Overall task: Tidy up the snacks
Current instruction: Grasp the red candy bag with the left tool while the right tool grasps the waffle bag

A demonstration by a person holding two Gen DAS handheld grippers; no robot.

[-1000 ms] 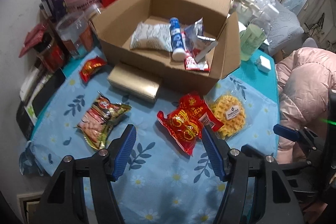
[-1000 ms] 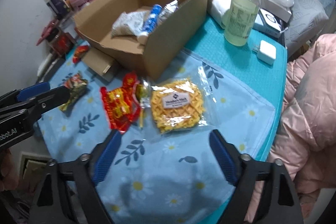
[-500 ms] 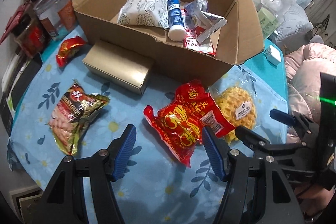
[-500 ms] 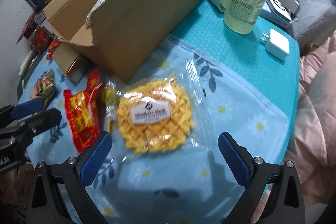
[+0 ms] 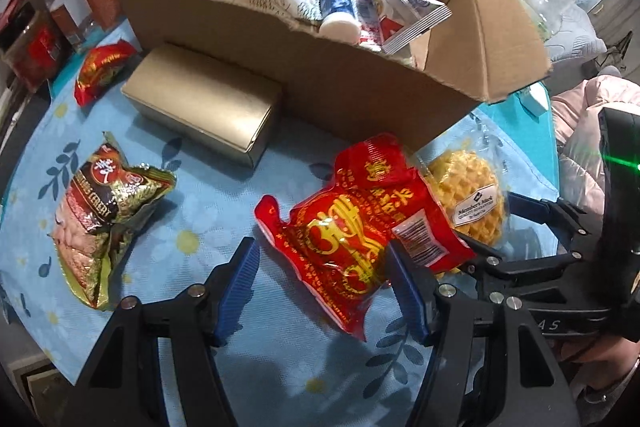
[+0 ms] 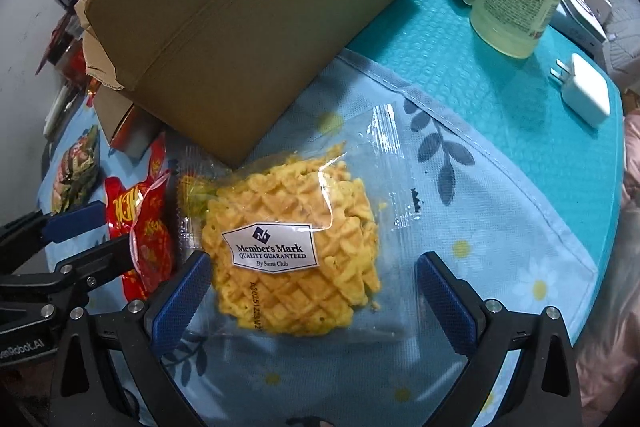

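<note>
Left tongs [image 5: 324, 283] wide, straddling red packet [image 5: 356, 231]; right tongs [image 6: 312, 295] wide, straddling waffle bag [image 6: 296, 251].

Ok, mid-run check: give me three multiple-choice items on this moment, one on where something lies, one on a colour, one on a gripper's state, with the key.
1. Where does the waffle pack lie?
A. inside the cardboard box
B. on the floral cloth, outside the box
C. on the green bottle

2. What colour is the snack bag between the left gripper's fingers?
A. red
B. white
C. purple

3. How is the right gripper?
A. shut on the waffle pack
B. shut on nothing
C. open, fingers either side of the waffle pack

Key: 1 B, it rests on the floral cloth by the cardboard box corner. 2 A, red with gold print. 3 C, both pads stand apart from the waffle.
</note>
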